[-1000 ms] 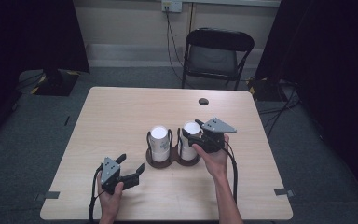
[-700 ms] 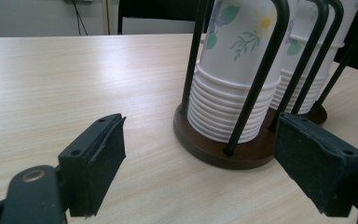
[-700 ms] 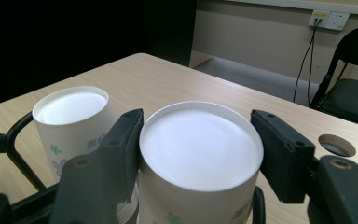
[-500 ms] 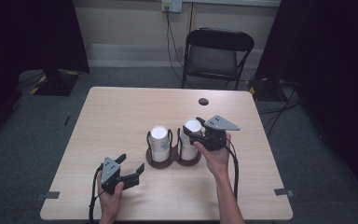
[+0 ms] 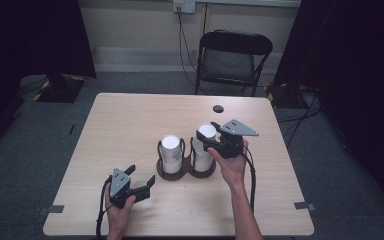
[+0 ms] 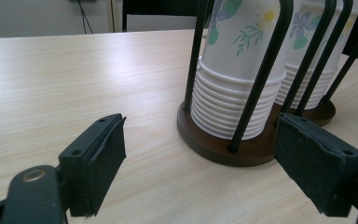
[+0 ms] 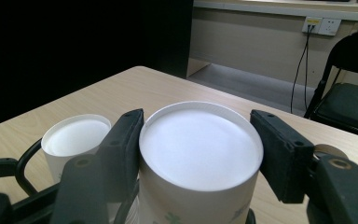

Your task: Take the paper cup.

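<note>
A black wire holder on a brown base (image 5: 172, 174) stands mid-table with two stacks of upturned white paper cups printed with flowers. My right gripper (image 5: 206, 138) is shut on the top cup (image 5: 207, 131) of the right stack (image 5: 202, 159); in the right gripper view its pads (image 7: 126, 140) sit against both sides of that cup (image 7: 200, 149), with the left stack (image 7: 77, 135) beside it. My left gripper (image 5: 141, 174) rests open on the table in front of the holder and to its left, its jaws wide apart and pointing at the left stack (image 6: 235, 93) and the base (image 6: 214, 147).
The pale wooden table (image 5: 130, 120) has bare room to the left and at the back. A small dark round thing (image 5: 218, 108) lies near the far edge. A black folding chair (image 5: 232, 57) stands behind the table, by a wall with a socket (image 7: 326, 25).
My right gripper has lifted slightly with the top cup in it. The left gripper has stayed where it was.
</note>
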Available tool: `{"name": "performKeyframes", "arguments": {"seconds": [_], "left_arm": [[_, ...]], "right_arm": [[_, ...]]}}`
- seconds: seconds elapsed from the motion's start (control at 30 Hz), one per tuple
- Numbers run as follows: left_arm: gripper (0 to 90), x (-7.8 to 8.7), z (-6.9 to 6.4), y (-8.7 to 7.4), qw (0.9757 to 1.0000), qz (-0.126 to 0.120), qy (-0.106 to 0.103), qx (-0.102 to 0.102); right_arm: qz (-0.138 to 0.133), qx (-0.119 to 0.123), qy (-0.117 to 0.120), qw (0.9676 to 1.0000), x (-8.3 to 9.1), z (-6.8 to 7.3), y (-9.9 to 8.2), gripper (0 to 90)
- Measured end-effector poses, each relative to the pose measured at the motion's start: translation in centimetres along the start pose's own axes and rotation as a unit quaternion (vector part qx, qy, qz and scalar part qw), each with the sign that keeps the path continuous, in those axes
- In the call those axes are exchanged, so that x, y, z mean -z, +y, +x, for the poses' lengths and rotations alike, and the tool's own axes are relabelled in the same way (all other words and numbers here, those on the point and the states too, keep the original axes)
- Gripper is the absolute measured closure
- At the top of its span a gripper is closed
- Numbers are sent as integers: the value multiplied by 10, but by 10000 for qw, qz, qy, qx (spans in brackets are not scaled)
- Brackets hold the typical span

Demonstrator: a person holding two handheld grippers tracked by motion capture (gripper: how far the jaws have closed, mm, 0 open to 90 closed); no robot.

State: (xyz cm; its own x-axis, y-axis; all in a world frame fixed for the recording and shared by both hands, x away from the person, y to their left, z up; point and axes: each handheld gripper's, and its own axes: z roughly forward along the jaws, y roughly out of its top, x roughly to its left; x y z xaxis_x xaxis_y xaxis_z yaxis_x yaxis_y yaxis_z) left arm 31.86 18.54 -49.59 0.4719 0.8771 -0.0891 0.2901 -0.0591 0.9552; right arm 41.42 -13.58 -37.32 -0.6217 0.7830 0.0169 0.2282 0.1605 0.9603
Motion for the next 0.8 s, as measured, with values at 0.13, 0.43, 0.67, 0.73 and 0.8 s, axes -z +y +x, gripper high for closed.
{"name": "performKeyframes", "arguments": {"seconds": [0.13, 0.43, 0.67, 0.73, 0.8], "left_arm": [[168, 1, 2, 0, 9999, -51, -32, 93], [169, 1, 0, 0, 10000, -36, -43, -26], [169, 1, -1, 0, 10000, -43, -42, -58], [176, 1, -1, 0, 10000, -44, -22, -63], [187, 1, -1, 0, 10000, -36, 2, -70]], "right_arm": [[-45, 2, -7, 10000, 2, 1, 1, 370], [-25, -7, -38, 10000, 5, 2, 7, 370], [-88, -14, -38, 10000, 7, 4, 11, 371], [-125, -6, -45, 9999, 8, 4, 13, 370], [-131, -15, -60, 9999, 9, 3, 15, 371]]}}
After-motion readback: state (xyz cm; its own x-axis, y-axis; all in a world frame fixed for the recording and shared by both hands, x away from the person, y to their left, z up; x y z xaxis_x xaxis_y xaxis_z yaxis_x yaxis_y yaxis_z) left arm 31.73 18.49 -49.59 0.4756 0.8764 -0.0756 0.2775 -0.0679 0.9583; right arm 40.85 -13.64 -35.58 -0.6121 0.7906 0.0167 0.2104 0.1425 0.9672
